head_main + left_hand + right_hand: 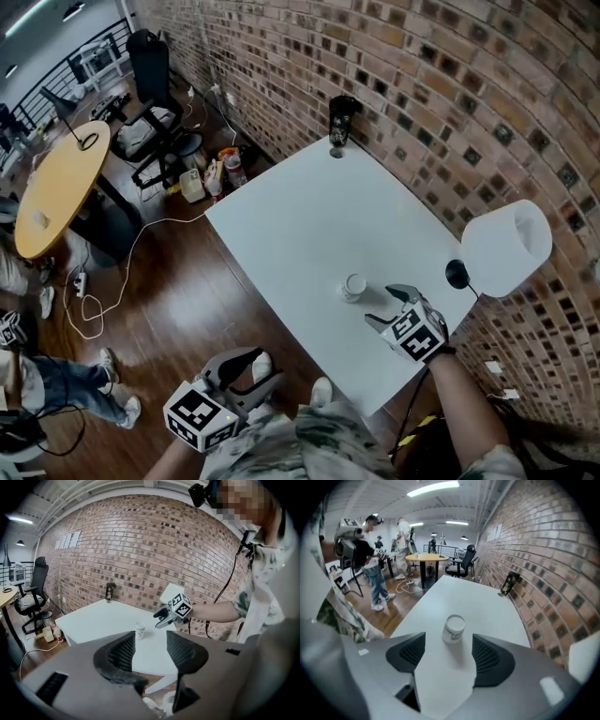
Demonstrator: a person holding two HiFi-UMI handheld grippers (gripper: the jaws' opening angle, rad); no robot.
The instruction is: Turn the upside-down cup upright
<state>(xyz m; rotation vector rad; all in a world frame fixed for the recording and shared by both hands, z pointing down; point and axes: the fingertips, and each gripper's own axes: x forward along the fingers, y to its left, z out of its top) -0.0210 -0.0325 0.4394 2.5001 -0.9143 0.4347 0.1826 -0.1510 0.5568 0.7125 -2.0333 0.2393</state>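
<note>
We cannot read print on cup [454, 629]: too small. Dark bottle [341, 119] at worktop [300, 216] far corner unclear. At left edge person [66, 389] cut off, only legs show.

Brick wall [422, 94] along one side, dark and pale bricks mixed. Floor [187, 291] of dark wood boards. White table [300, 206] stood with one edge against the wall, a white lamp shade [506, 246] at its near corner. Further off stood a round wooden table [56, 187] and a black office chair [150, 75]. A white cable [131, 253] trailed over the floor. Strip lights [436, 487] glowed on a pale ceiling.
</note>
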